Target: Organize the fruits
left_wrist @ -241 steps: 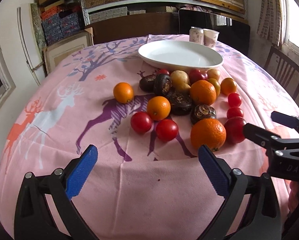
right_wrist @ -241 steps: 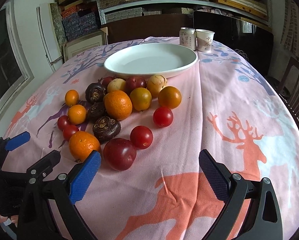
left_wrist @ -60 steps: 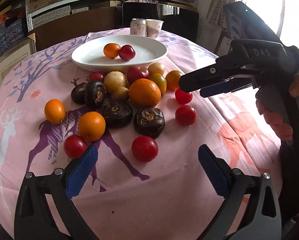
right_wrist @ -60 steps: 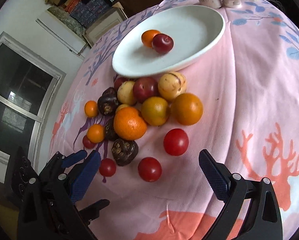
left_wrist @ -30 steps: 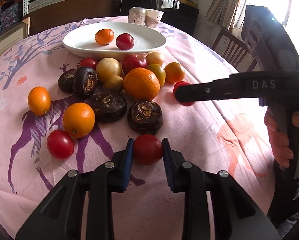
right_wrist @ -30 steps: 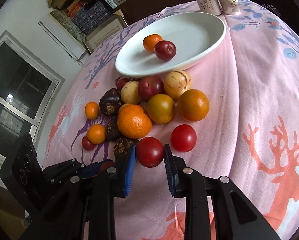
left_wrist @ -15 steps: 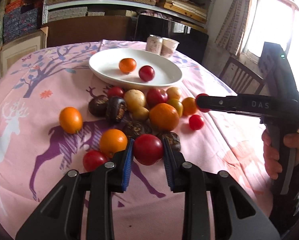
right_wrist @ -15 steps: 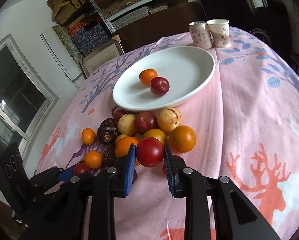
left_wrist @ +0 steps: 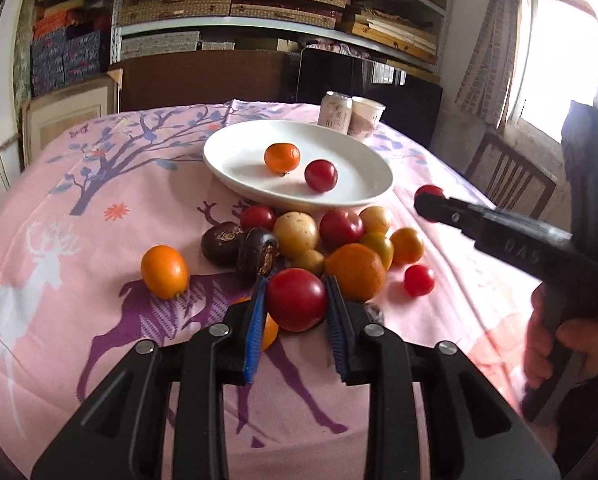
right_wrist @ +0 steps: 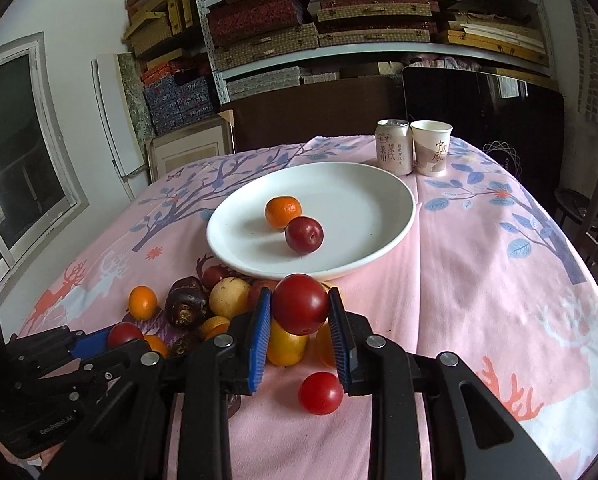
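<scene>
1. The left tool (left_wrist: 297, 312), black with blue ribbed pads, sits at lower centre of the left wrist view, clamped on a round red tomato (left_wrist: 297, 299) that hangs clear of the pink deer-print tablecloth (left_wrist: 79, 280) covering the tabletop.
2. The right tool (right_wrist: 301, 326) sits at lower centre of the right wrist view, pressed shut on a second glossy red tomato (right_wrist: 301, 309); in the left wrist view it enters from the right, gripped by a person's hand (left_wrist: 571, 344).
3. The white oval ceramic plate (right_wrist: 379, 200) lies at mid-frame in the right wrist view, beyond both tools. It holds a small orange mandarin (right_wrist: 283, 211) touching a dark red plum (right_wrist: 304, 235).
4. Between the plate and the tools lies the loose fruit pile: a large orange (left_wrist: 355, 272), pale yellow round fruits (left_wrist: 297, 231), dark purple wrinkled fruits (left_wrist: 257, 254) and a red plum (left_wrist: 341, 228).
5. A lone orange kumquat-shaped fruit (left_wrist: 165, 271) sits apart at the left of the pile, and a small red cherry tomato (left_wrist: 419, 280) at its right.
6. Another red tomato (right_wrist: 320, 393) rests on the cloth just below the right tool's pads.
7. A pale drink can (right_wrist: 394, 146) and a white paper cup (right_wrist: 431, 148) stand side by side behind the plate, upper centre-right.
8. Shelves of woven boxes (right_wrist: 339, 8) fill the top of the frame.
</scene>
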Demonstrator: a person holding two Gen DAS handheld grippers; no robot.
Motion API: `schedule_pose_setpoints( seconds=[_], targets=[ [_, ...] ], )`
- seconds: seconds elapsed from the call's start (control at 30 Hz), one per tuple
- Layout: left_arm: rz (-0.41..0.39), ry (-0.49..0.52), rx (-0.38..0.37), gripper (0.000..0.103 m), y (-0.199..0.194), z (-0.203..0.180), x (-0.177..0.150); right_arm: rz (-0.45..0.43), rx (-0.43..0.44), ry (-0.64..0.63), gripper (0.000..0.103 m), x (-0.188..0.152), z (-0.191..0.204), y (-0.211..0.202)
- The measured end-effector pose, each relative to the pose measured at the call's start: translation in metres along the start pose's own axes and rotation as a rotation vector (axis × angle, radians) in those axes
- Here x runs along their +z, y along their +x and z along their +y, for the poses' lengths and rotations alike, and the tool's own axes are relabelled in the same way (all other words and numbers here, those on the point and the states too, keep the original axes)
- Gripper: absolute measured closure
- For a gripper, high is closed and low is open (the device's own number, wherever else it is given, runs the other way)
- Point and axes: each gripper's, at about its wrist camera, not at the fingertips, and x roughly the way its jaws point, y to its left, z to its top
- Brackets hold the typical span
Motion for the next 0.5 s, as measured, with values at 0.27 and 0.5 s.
schedule_pose_setpoints(
  seconds=[0.27,0.5],
  targets=[
    [-0.061,0.031,0.12,0.075,0.006,-0.009,0.023,-0.113,-0.017,-0.036,0.075,0.003,0.002,-0.01],
    [-0.131,0.128,0.21,0.075,0.011,-0.027,0.036,-0.155,-0.03,-0.009,0.075,0.006,-0.006,-0.016]
  ],
)
